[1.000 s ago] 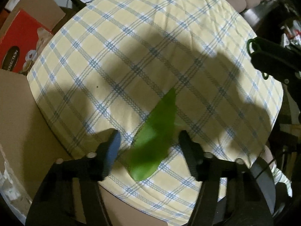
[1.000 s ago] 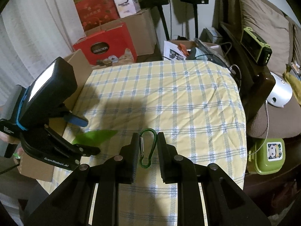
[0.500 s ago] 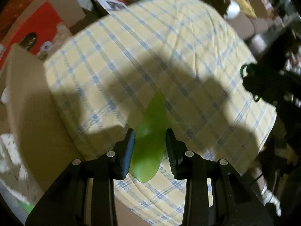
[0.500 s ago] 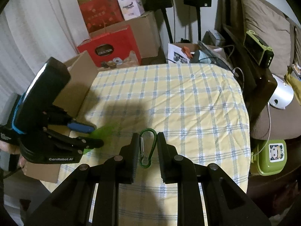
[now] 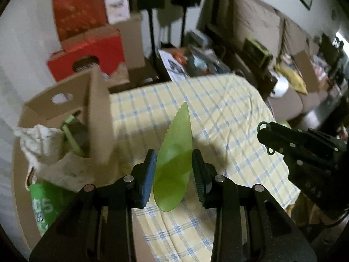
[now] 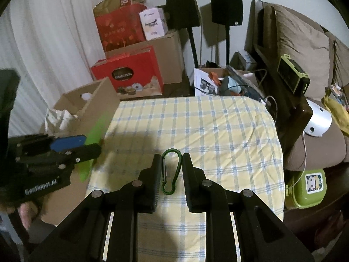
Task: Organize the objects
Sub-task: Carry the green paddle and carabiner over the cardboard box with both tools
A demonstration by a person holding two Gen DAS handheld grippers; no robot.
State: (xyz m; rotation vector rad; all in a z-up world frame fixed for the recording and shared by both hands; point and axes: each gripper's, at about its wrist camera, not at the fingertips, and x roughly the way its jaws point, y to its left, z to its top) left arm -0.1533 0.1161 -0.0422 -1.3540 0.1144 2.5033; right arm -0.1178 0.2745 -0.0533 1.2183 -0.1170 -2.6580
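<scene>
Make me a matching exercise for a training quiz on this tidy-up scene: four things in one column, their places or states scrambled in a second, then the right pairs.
Things
1. green plastic blade
2. green carabiner
3. open cardboard box
4. green lunch box

Places or states
A. standing off the left edge of the checked tablecloth
B. clamped in the right gripper
C. low down off the tablecloth's right edge
D. clamped in the left gripper

Pairs: 1-D, 2-B, 3-A, 4-C
</scene>
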